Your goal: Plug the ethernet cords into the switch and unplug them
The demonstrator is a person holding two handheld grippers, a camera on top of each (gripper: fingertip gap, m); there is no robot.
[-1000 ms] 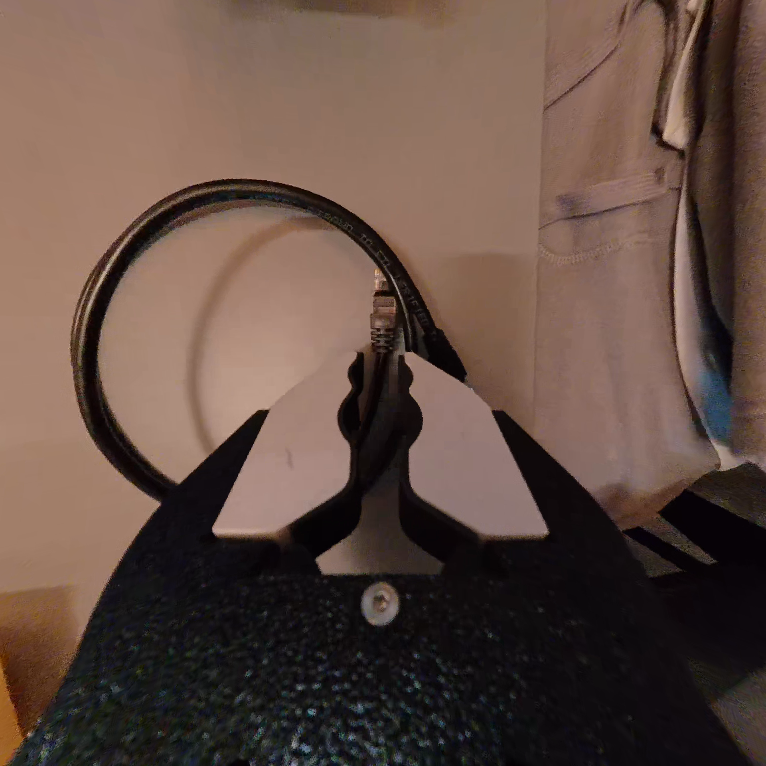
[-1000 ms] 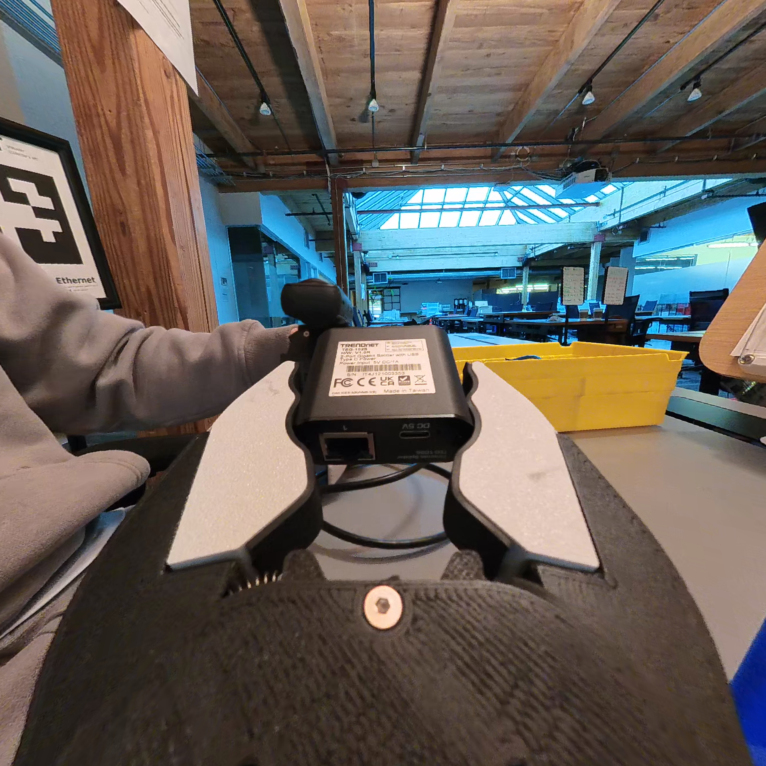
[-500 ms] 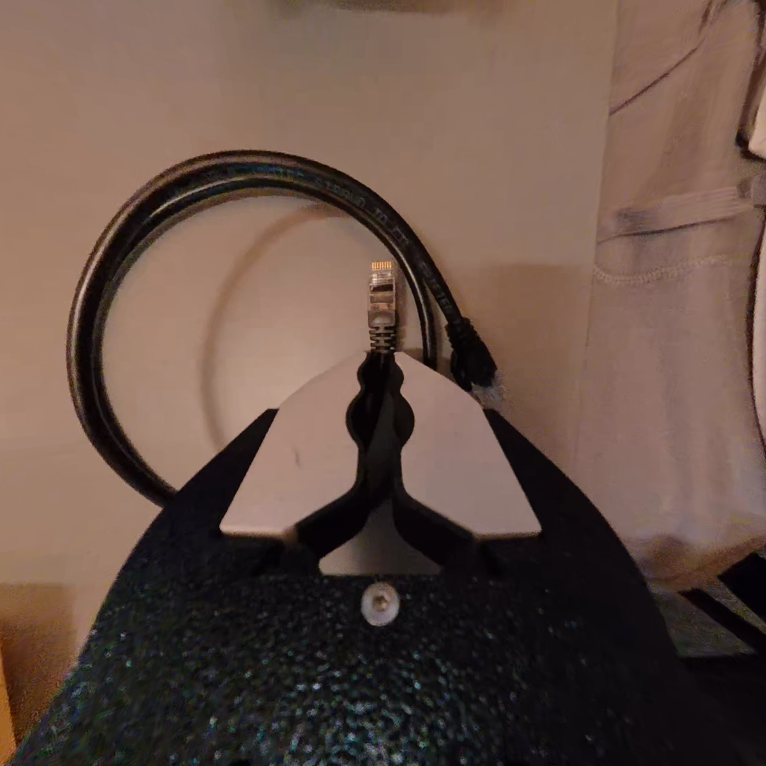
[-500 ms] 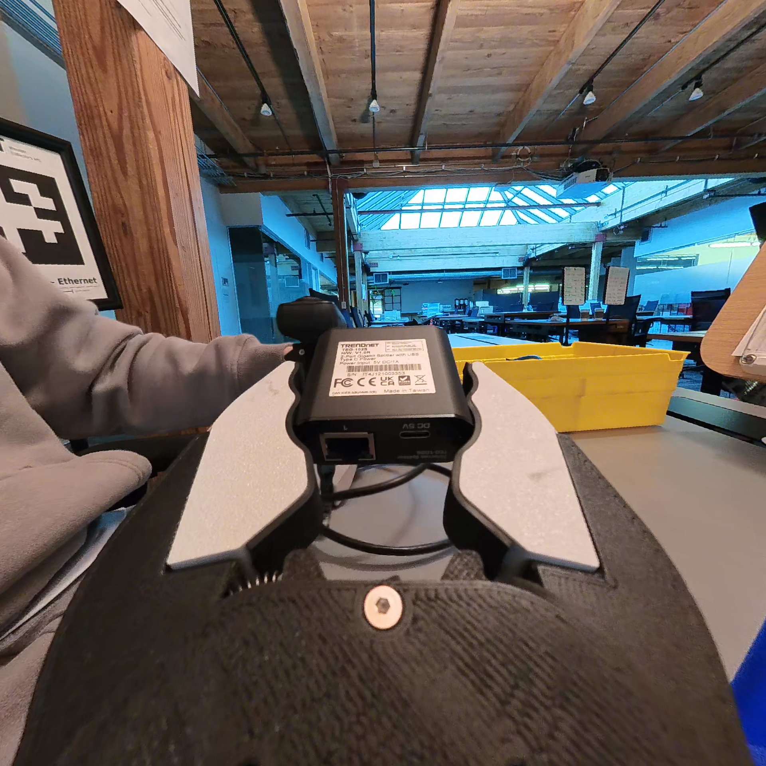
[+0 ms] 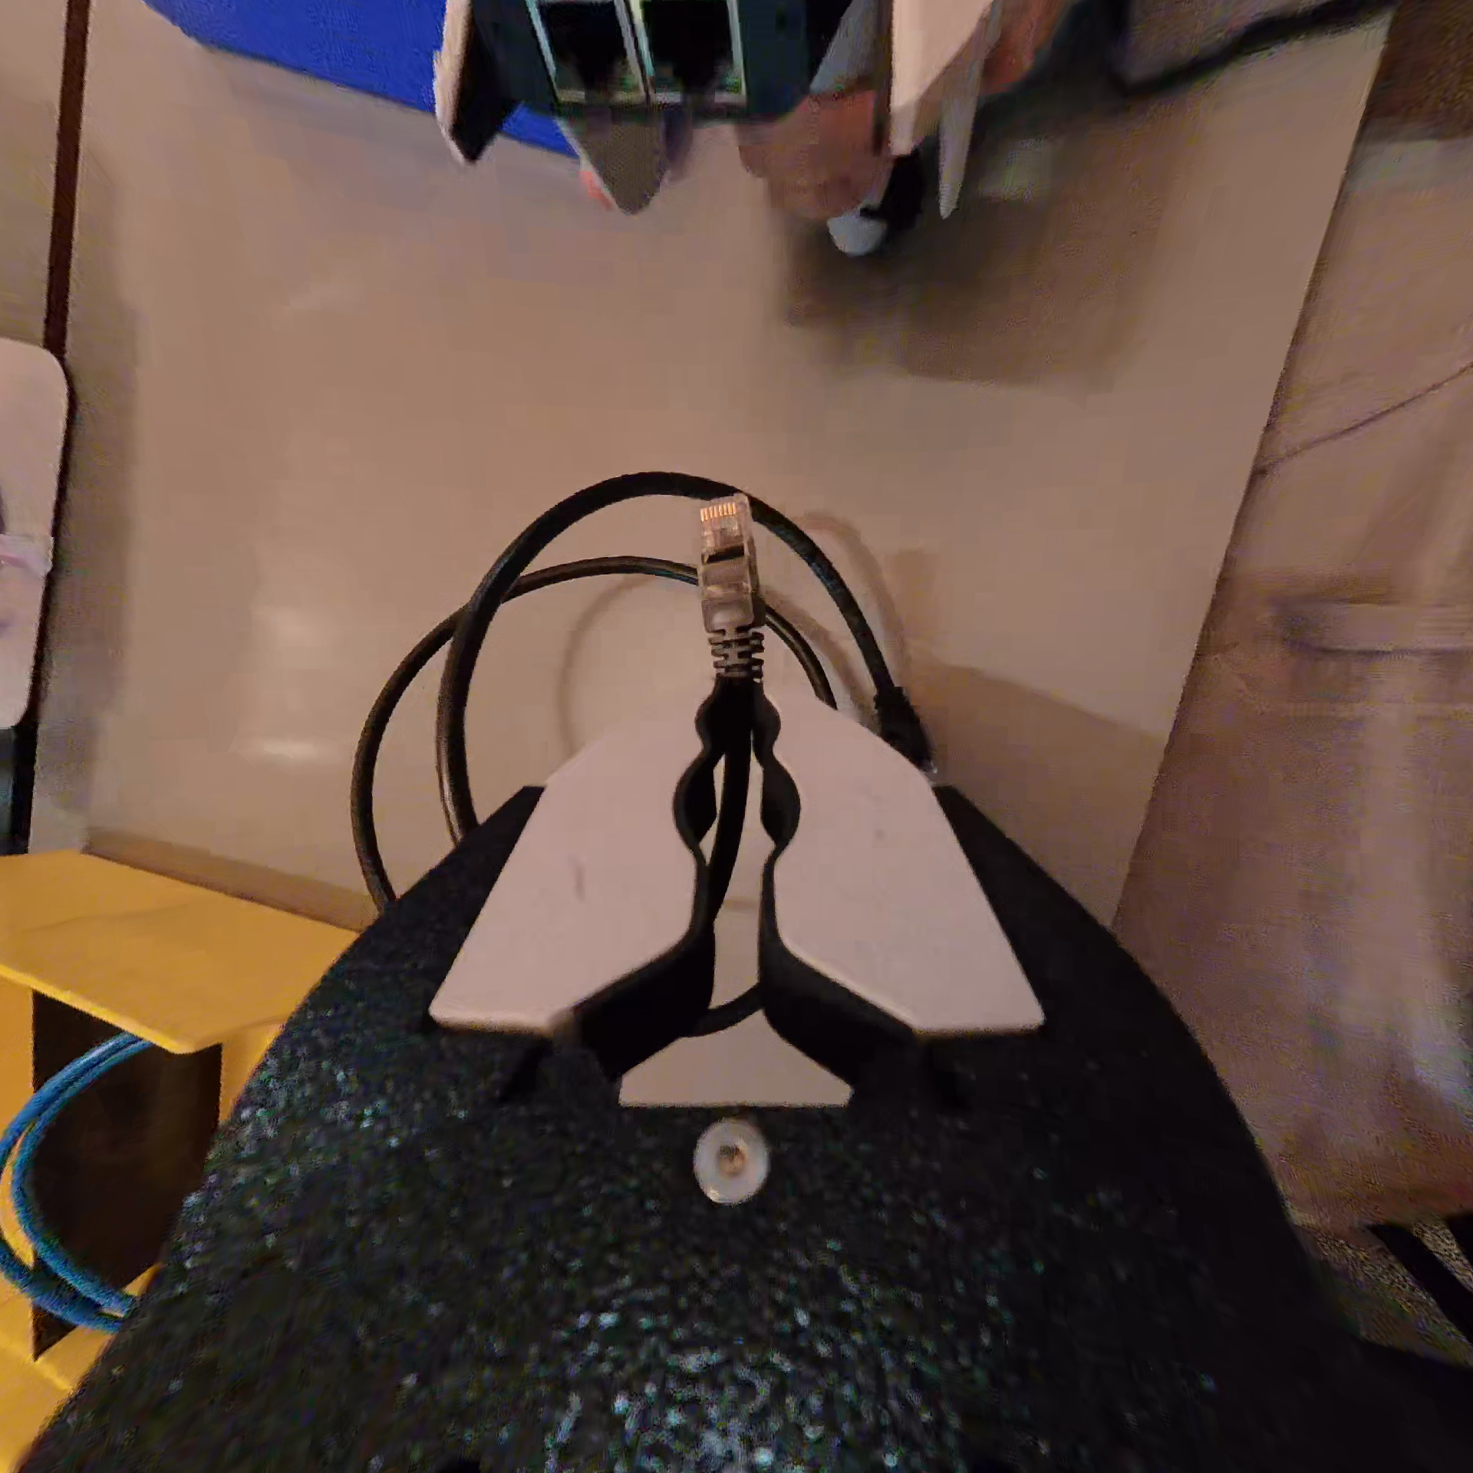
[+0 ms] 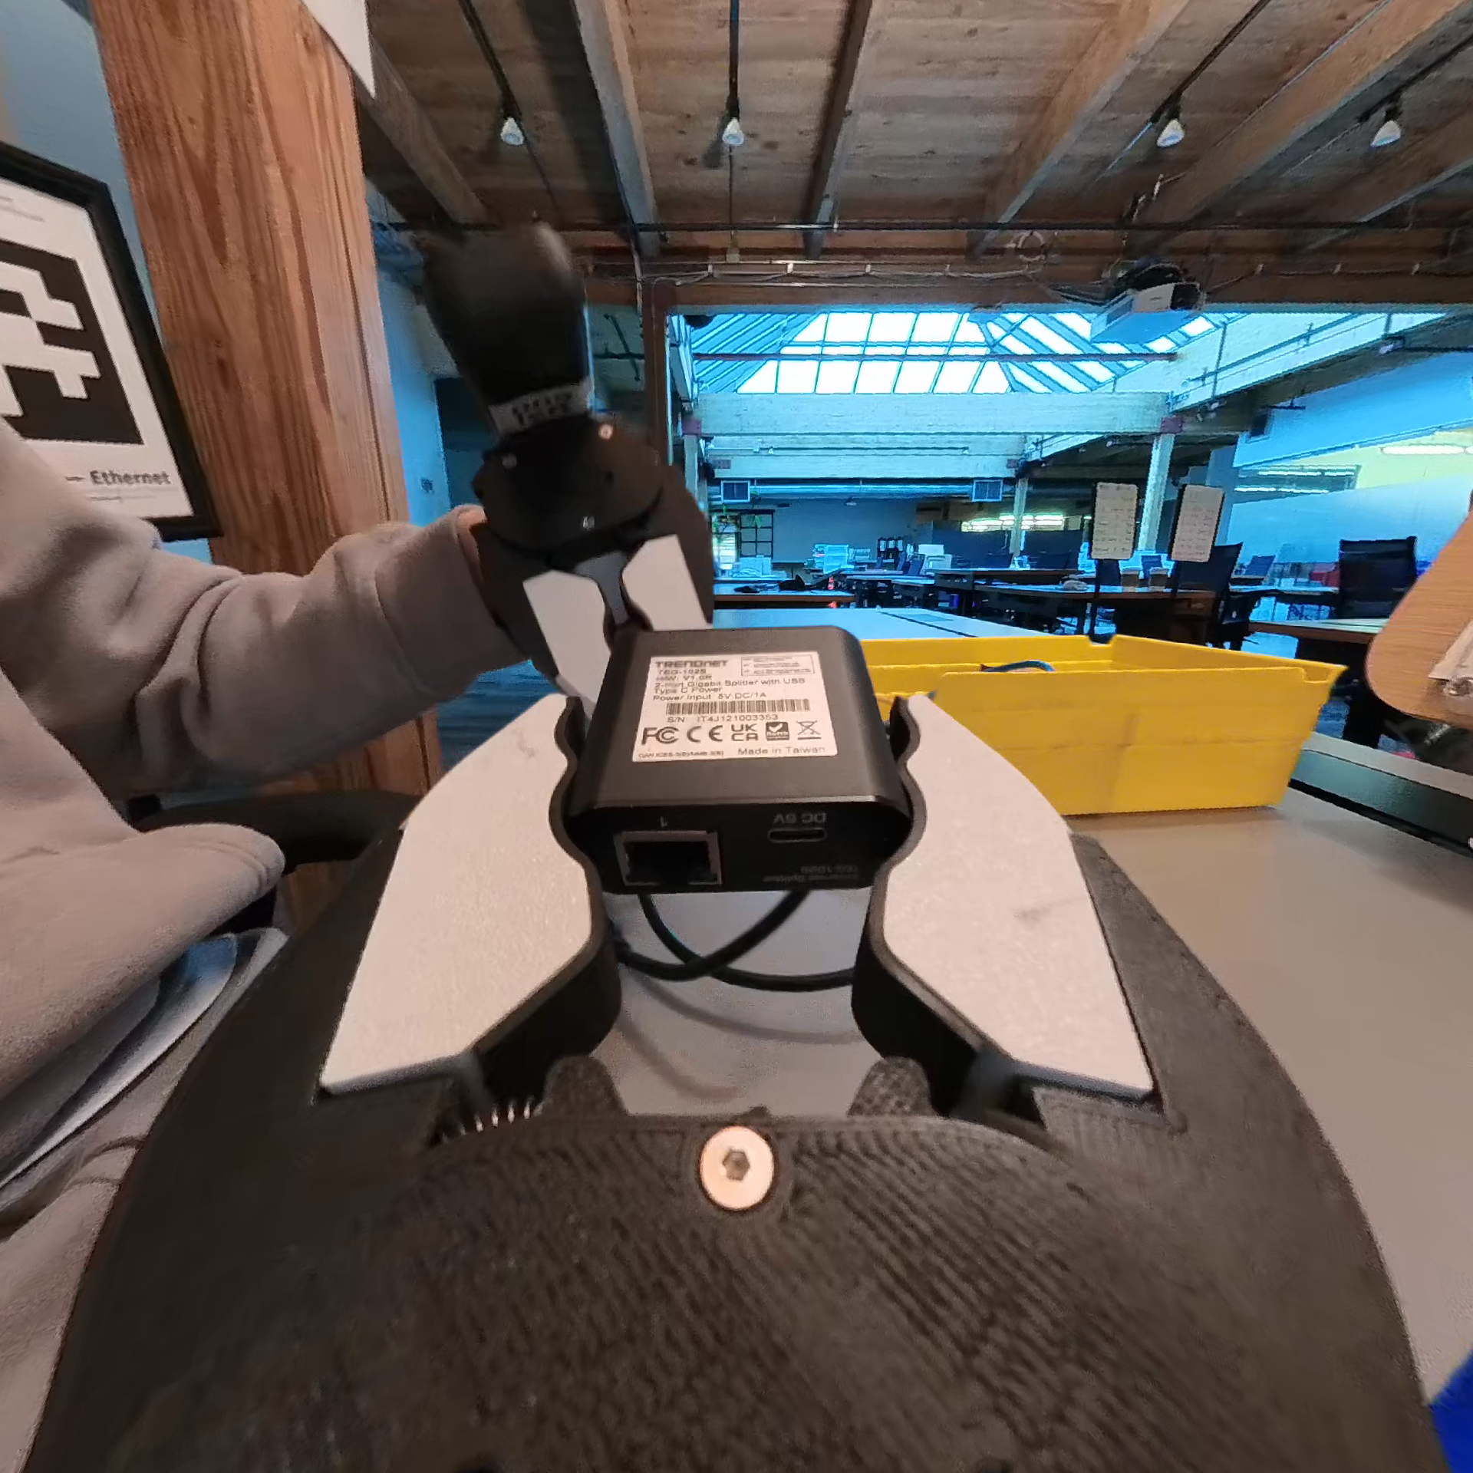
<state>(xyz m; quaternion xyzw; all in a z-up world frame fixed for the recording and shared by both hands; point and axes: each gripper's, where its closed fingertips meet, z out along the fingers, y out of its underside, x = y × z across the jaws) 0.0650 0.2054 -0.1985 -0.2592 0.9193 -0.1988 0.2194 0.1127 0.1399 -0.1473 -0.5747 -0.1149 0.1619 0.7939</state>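
Two grippers meet: right gripper (image 6: 737, 805), lower centre, clamps the switch (image 6: 737, 749); left gripper (image 5: 737, 709) pinches the black ethernet cord (image 5: 737, 797) just behind its plug (image 5: 727, 570). Ports, at top edge of left view, sit well apart from plug. Risk: plug approaches tilted w/ tab on wrong side, jams; cord slips btwn closed jaws.

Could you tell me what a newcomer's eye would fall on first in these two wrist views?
In the right wrist view, the black switch sits clamped between the right tongs, its labelled side up and one port facing the camera. In the left wrist view, the left tongs pinch a black ethernet cord just behind its clear plug, which points up at two empty ports. A yellow bin stands behind on the table.
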